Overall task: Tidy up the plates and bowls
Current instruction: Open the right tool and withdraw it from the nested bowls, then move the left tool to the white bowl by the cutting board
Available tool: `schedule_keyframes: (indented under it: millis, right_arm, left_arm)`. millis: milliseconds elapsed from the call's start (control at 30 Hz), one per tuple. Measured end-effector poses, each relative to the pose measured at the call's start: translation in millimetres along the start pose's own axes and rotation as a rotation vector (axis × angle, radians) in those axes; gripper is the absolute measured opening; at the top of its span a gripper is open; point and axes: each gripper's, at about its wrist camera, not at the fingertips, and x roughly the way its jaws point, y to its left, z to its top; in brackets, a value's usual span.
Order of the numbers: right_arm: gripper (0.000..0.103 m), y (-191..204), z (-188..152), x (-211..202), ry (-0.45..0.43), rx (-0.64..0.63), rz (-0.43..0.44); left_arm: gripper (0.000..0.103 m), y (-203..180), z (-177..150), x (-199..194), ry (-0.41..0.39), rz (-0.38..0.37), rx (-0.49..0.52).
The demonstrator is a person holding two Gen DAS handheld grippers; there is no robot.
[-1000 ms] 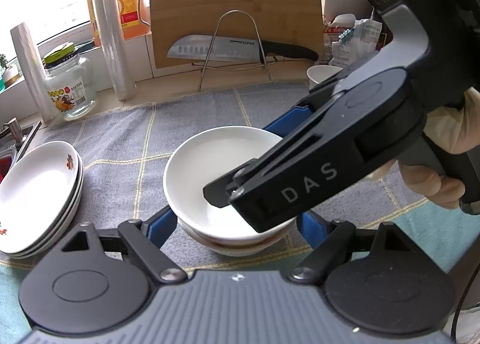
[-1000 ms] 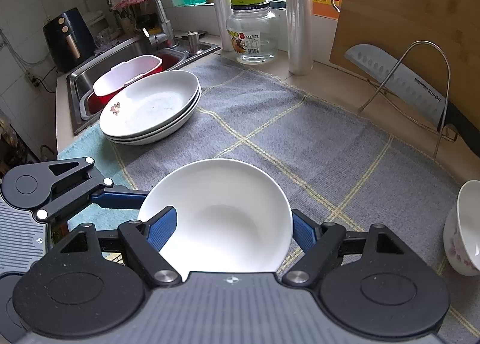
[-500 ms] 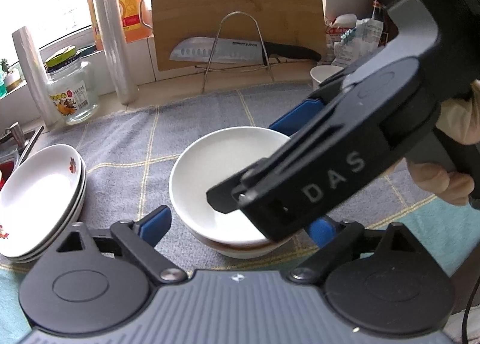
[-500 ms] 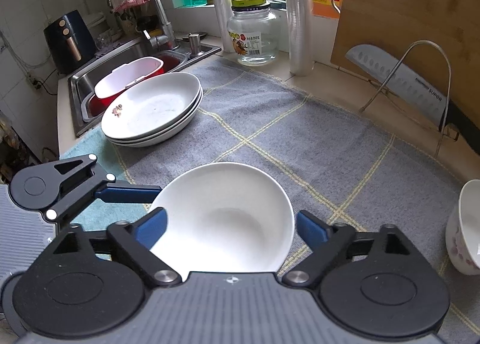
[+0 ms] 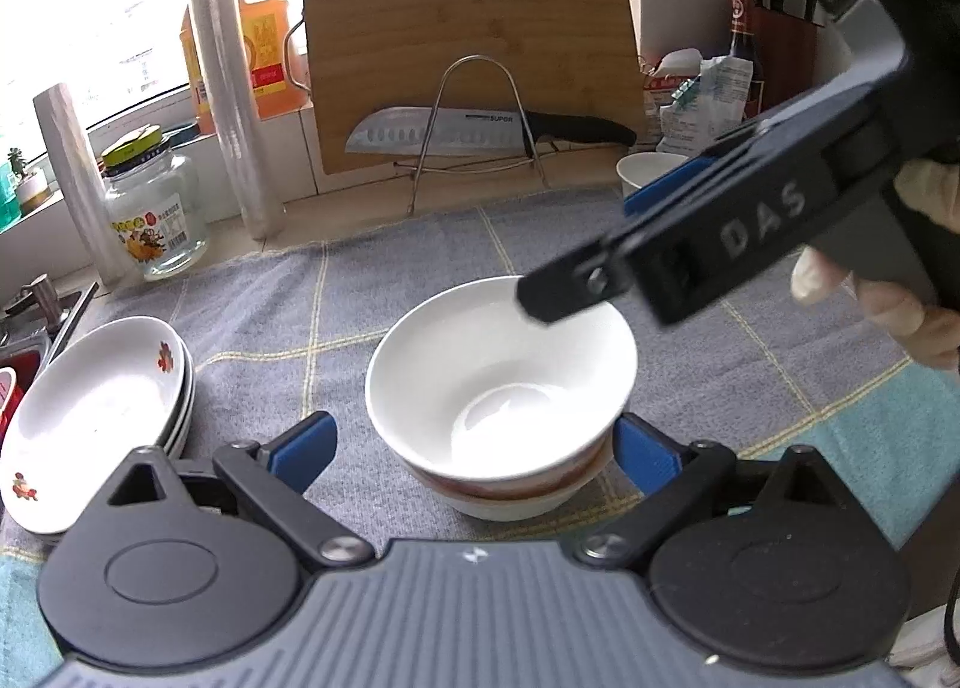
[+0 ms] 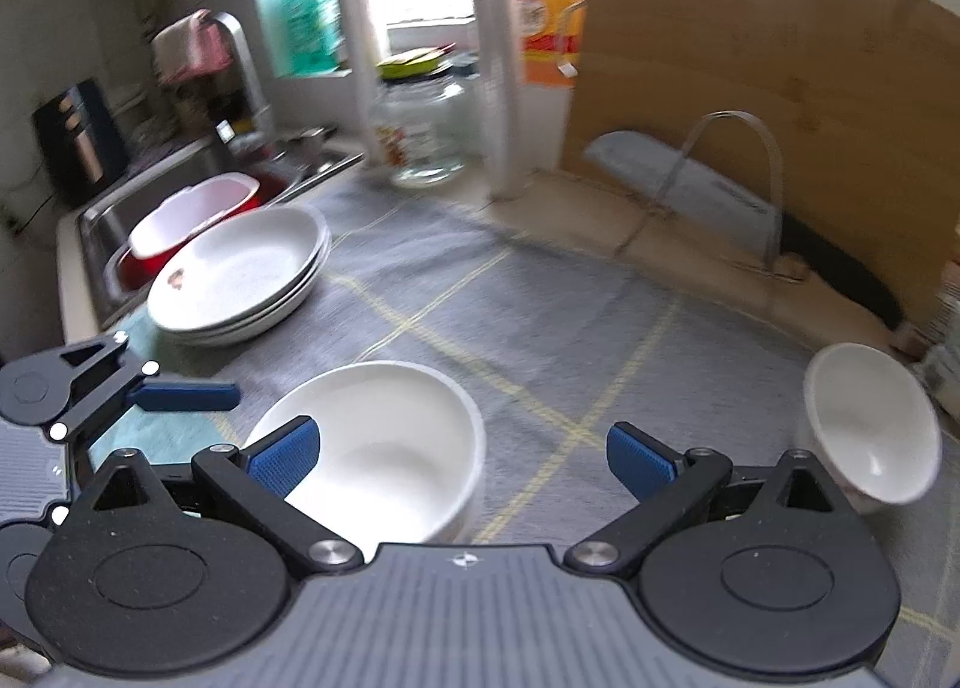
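Observation:
A white bowl [image 5: 501, 382] sits nested in a brown-banded bowl [image 5: 516, 487] on the grey checked cloth [image 5: 252, 322]. My left gripper [image 5: 474, 454] straddles this stack with its jaws opening; its left pad stands clear of the rim. In the right wrist view the same stack [image 6: 384, 448] lies low and left. My right gripper [image 6: 462, 460] is open and still widening, its left fingertip over the bowl and nothing gripped. A stack of shallow flowered plates [image 5: 90, 406] [image 6: 240, 274] rests at the left. One small white bowl [image 6: 870, 430] stands apart at the right.
Behind the cloth lean a bamboo cutting board [image 5: 468, 27] and a knife [image 5: 480, 129] on a wire rack. A glass jar [image 5: 153, 220], film rolls [image 5: 234, 105] and an oil bottle line the window. The sink [image 6: 102, 244] holds a red tub at the far left.
Both grippers have opened off the white bowl, which now rests in the banded bowl. The right gripper has lifted and swung to the right, away from the stack.

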Motion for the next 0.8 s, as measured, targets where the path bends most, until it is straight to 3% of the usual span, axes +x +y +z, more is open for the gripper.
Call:
schedule_keyframes:
  millis: [267, 800]
  right_arm:
    - [0.103, -20, -12, -24, -0.069, 0.1, -0.162]
    - [0.103, -46, -69, -78, -0.088, 0.38, -0.542]
  left_arm:
    - [0.099, 7, 13, -2, -0.021, -0.132, -0.02]
    - [0.1, -14, 36, 22, -0.07, -0.395, 0.147]
